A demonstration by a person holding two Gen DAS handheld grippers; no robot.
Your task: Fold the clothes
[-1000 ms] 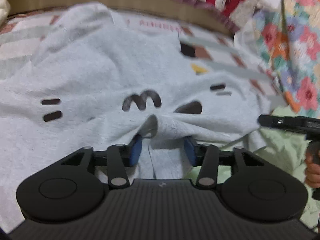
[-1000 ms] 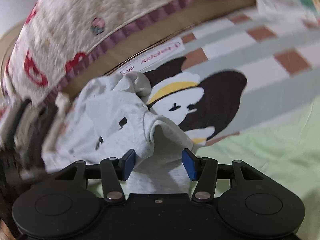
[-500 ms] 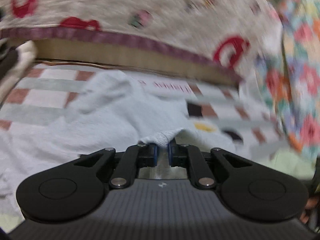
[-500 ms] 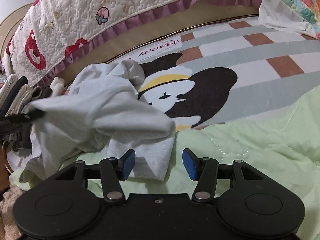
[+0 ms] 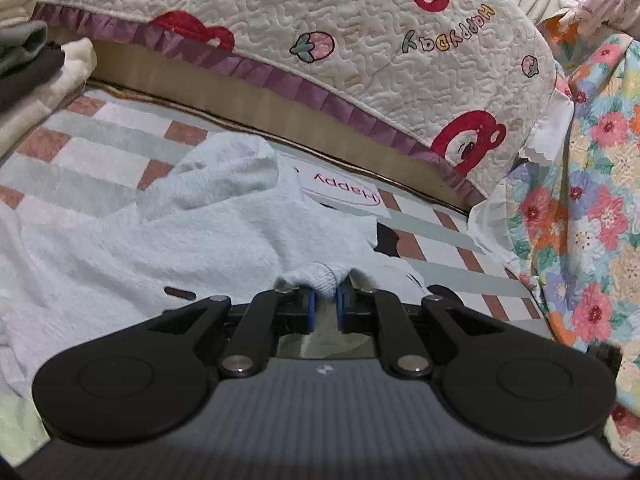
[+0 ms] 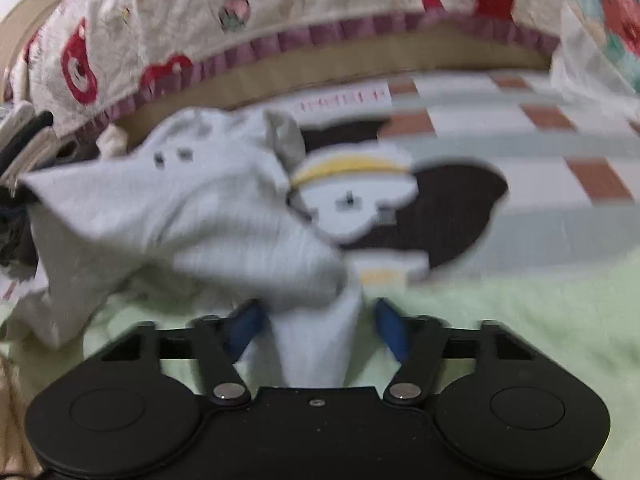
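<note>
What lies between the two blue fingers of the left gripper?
In the left wrist view, a bunched ribbed edge of the pale grey garment sits pinched between the left gripper fingers.

Black left gripper (image 5: 325,307), blue pads (image 5: 311,309), silver screws.

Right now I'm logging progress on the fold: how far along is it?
Early. Nothing looks folded: the grey garment lies bunched on the bed cover. In hand: the left gripper has its jaws shut on a ribbed edge. The right gripper is open, with cloth between its jaws. Spreading flat and every fold remain.
</note>
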